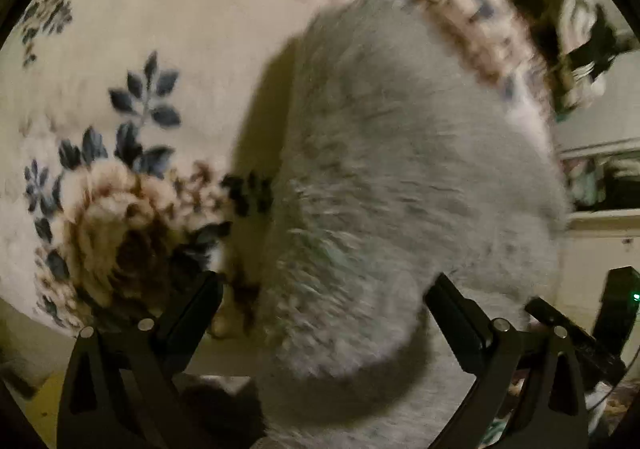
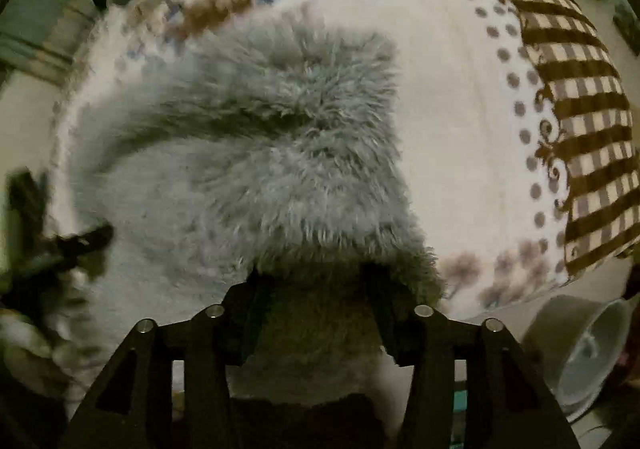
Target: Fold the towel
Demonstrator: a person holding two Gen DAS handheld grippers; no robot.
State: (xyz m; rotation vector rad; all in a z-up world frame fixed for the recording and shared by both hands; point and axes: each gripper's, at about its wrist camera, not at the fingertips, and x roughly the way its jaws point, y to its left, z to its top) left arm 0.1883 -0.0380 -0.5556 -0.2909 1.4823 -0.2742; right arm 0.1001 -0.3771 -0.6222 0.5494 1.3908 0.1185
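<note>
A fluffy grey towel (image 1: pixel 400 169) lies on a cream floral blanket (image 1: pixel 160 29). In the left wrist view its near end reaches between the fingers of my left gripper (image 1: pixel 326 289), which stands wide open around it. In the right wrist view the towel (image 2: pixel 260 153) is bunched into a fold, and its near edge is pinched in my right gripper (image 2: pixel 314 277), shut on the thick pile. The left gripper (image 2: pixel 60 241) shows there as a blurred dark shape at the towel's left end. The right gripper (image 1: pixel 592 45) is a dark blur at the far right in the left wrist view.
The blanket has blue leaves and a brown flower (image 1: pixel 120 217) on the left, and a dotted band with a brown checked border (image 2: pixel 580 109) on the right. A white bowl-like container (image 2: pixel 584 353) sits off the blanket's corner. A black device with a green light (image 1: pixel 620 301) stands at the right.
</note>
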